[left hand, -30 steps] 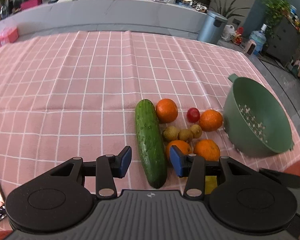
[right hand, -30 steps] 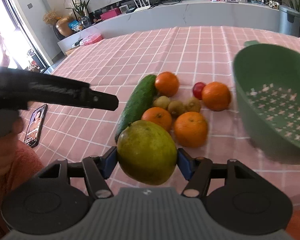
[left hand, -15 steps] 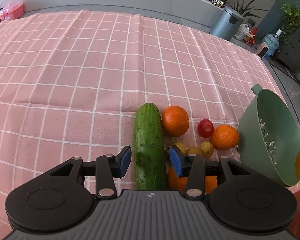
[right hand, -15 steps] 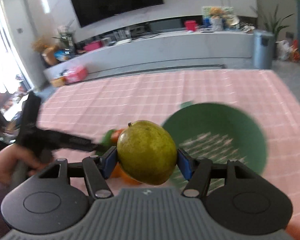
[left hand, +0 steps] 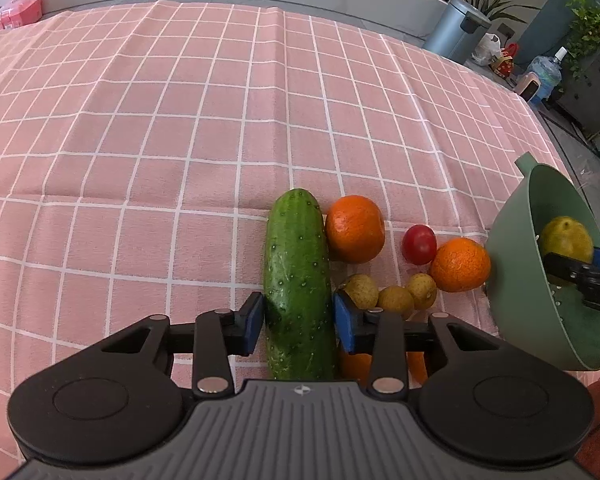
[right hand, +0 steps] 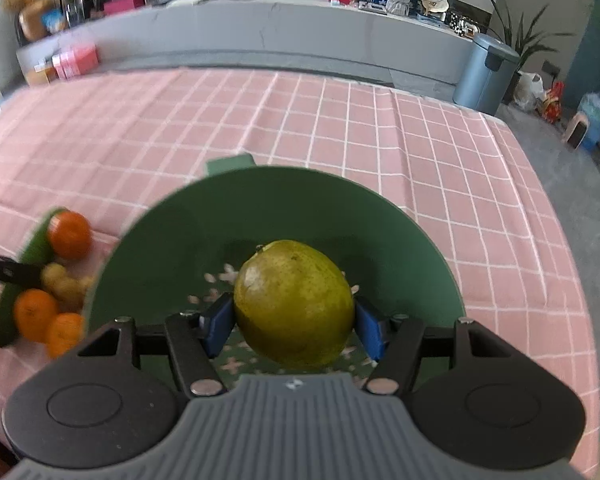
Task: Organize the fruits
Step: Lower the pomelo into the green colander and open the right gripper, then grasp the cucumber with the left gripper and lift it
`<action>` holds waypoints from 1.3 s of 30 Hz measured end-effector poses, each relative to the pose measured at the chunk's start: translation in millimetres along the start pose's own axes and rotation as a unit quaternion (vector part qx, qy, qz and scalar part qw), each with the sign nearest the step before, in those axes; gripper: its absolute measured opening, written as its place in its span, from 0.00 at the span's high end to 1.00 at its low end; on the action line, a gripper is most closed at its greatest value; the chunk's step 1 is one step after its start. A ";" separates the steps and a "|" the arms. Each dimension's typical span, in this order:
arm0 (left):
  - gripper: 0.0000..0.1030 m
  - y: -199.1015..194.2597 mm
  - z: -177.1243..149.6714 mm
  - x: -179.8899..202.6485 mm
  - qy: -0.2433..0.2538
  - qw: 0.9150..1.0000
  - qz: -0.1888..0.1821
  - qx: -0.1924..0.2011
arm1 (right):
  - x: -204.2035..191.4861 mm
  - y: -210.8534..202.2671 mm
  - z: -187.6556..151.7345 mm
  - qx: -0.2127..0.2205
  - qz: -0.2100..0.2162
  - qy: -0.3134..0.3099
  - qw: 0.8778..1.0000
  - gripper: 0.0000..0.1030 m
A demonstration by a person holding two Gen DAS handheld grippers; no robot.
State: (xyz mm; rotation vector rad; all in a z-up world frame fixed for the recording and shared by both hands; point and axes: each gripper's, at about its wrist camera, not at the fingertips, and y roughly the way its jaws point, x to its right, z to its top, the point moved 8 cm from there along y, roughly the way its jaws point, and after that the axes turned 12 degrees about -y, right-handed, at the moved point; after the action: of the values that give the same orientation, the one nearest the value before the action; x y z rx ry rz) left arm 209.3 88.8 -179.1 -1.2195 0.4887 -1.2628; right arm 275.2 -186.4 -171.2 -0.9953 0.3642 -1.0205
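A pink cloth (left hand: 180,128) ruled in thin white squares, faintly creased, covers the table. At lower centre of the left wrist view lies a long dark-green cucumber (left hand: 298,280) with pimpled skin, its far end rounded. The left gripper (left hand: 298,320), angled steeply down, straddles it: the blue pads (left hand: 253,322) stand at either flank, and the jaws are closing on the cucumber, seemingly in contact with its skin. Right of it sit a glossy, dimpled orange (left hand: 355,234), a smooth red tomato (left hand: 419,244), a second orange (left hand: 460,264) and three small, dull yellow-brown round fruits (left hand: 396,300) (kind not discernible); more orange skin shows beneath the gripper body.

At the right edge of that view stands a matte green plastic colander (left hand: 512,280), its floor pierced with cross-shaped holes and a tab handle on its far rim. In the right wrist view, the right gripper (right hand: 294,326) points down into the colander (right hand: 284,196) and grasps a large yellow-green mango-like fruit (right hand: 294,302), speckled and oval, pressed between both blue pads over the perforated floor. The fruit pile appears blurred at left of this frame.
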 end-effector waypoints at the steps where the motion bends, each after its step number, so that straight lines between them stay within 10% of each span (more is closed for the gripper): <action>1: 0.58 -0.1 -0.2 0.5 0.002 1.000 0.002 0.001 | 2.4 4.2 -0.7 -0.003 -0.003 -0.003 1.000 0.41; 13: 0.60 -3.1 -4.3 2.7 -0.002 0.999 0.019 0.026 | -0.9 21.3 -6.0 -0.024 -0.010 -0.018 0.999 0.41; 25: 0.60 -54.4 -8.8 18.3 -0.007 0.995 -0.005 0.095 | -6.4 -35.1 -8.4 0.042 -0.057 -0.022 0.997 0.11; 39: 0.60 -124.8 -2.6 132.2 0.046 0.976 -0.154 0.148 | -0.3 -103.1 -45.8 0.127 -0.052 0.072 0.988 0.11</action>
State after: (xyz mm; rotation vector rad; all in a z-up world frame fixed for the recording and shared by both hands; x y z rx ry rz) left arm 192.4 -10.8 -27.9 -1.0102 0.1698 -1.5981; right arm 188.8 -225.8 -110.3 -0.7185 0.2949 -1.2052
